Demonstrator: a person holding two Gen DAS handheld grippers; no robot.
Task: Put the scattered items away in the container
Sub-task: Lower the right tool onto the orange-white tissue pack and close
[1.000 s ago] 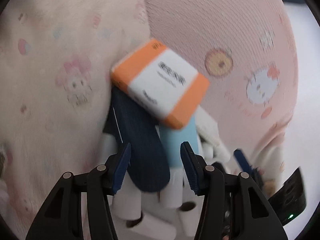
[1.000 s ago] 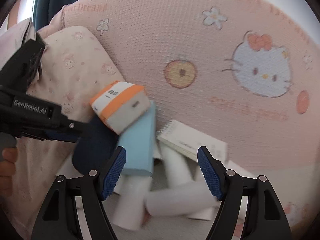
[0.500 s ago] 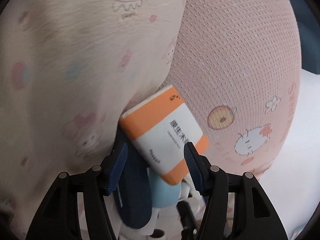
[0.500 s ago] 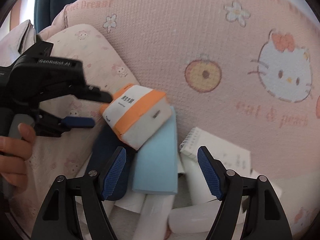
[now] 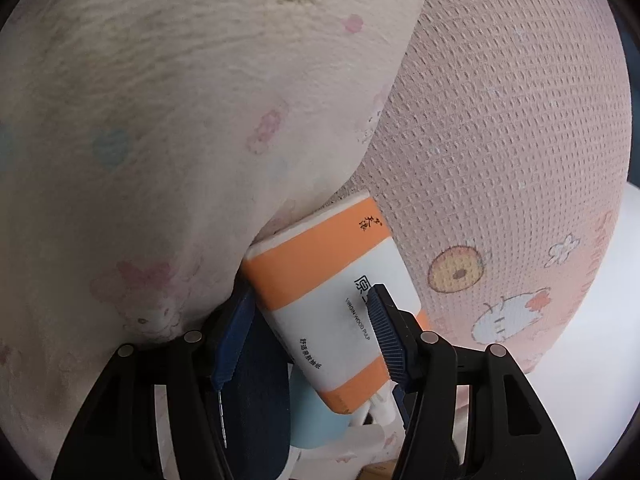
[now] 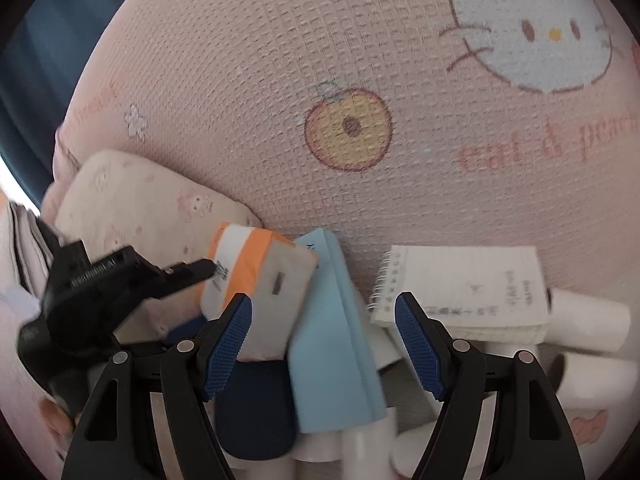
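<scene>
An orange-and-white tissue pack [image 5: 320,292] leans on a dark blue case [image 5: 260,392] and a light blue item [image 5: 316,420] inside the pink cartoon-print fabric basket [image 5: 500,140]. My left gripper [image 5: 308,320] is open around the pack. One pad lies over the pack's printed face and the other sits by its left edge, without a visible squeeze. In the right wrist view my right gripper [image 6: 324,320] stands open above the light blue item [image 6: 336,320], holding nothing. There the tissue pack [image 6: 264,284] has a black finger [image 6: 188,270] of the left gripper at its end.
A cream printed cloth [image 5: 140,120] bulges on the left against the basket wall [image 6: 360,80]. A spiral notepad [image 6: 464,288] and several white rolls [image 6: 588,320] lie at the basket's right. The dark blue case [image 6: 256,412] sits under the right gripper. A white surface [image 5: 592,320] lies outside.
My left gripper has closed in on the tissue pack, which now lies between its fingers instead of beyond them. The right gripper has rolled and moved nearer the basket's contents.
</scene>
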